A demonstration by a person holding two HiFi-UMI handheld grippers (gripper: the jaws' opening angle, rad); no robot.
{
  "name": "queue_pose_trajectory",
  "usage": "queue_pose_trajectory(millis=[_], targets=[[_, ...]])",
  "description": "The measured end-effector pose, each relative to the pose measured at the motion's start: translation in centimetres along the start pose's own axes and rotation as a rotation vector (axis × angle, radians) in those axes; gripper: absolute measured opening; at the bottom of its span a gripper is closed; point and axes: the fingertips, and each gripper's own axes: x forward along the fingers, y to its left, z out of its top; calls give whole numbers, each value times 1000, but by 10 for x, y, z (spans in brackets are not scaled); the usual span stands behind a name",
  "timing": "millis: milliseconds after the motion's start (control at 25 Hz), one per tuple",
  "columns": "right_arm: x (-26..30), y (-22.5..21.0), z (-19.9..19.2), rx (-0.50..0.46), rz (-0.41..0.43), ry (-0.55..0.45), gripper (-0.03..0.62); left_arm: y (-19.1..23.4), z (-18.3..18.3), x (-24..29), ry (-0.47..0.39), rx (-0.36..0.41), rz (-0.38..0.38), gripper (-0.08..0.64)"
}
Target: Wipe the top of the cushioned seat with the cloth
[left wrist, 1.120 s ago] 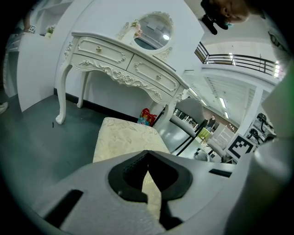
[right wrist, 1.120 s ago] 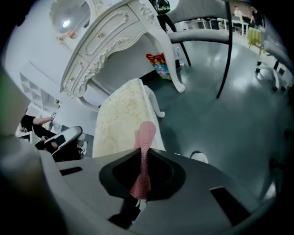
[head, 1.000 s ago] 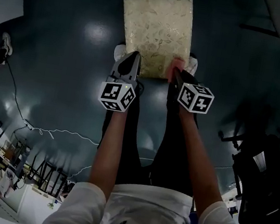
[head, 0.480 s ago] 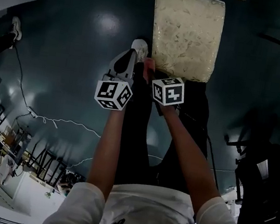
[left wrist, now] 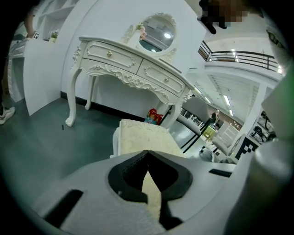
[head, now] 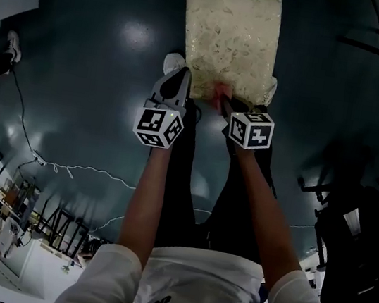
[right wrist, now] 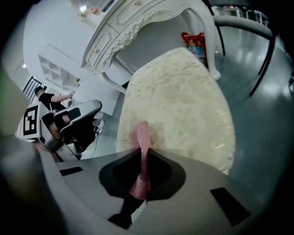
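- The right hand-held gripper [head: 221, 96] is clamped tight on a pink cloth [right wrist: 140, 137]. A narrow strip of it sticks out past the jaw tips.
- The cloth's tip sits at the near edge of the cream cushioned seat [right wrist: 183, 105], left of the middle. Its shadow lies close beside it, so I judge it is on the fabric or just above; I can't tell which.
- The left hand-held gripper [left wrist: 147, 153] has its jaws drawn together on nothing. It hangs over the dark floor [head: 104, 105], just off the seat's near-left corner.
- This reads as a wiping stroke along the top. How much of the seat is already covered, the pictures don't settle.
- To wipe well, the pinch should stay firm and the gripper should tip low, so a flat length of cloth drags rather than just the tip. The hard jaws should stay off the patterned fabric.
- Mind the edges: the top is a long rectangle with rounded sides, and the narrow cloth will drop off them easily.
- The far end points at the carved white dressing table [left wrist: 133, 69], with a red packet [left wrist: 155, 117] on the floor under it.
- There's open floor on both sides of the seat, and a black-legged chair [right wrist: 239, 27] stands well off to the right.
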Motion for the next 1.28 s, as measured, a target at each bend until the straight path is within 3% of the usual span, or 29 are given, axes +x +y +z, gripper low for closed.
queue_pose_trajectory(millis=[320,560,720,880,1000,1080,1280], targets=[[-56,-79,5,32,-103,-47,23,-60,-8,27,29,29,-79,14],[-71,-120,2,92,-194,-54,23,-66,-7,29,39,42,-87,14],[-73,-134,-4,154,-205,-32,23,-62,3,21,42,47,-84,14],[-80,-95,-3,109,-165,-7,23,-54,24,5,40,58,-76,14],[-99,-52,7,139,-100,-55,23,-57,45,-16,37,60,-71,14],[-115,-21,46,98,-62,-137,23,-58,75,-22,-4,70,-69,14],[-199,91,146,-136,-50,-349,25,-76,182,-77,-108,64,-76,14]])
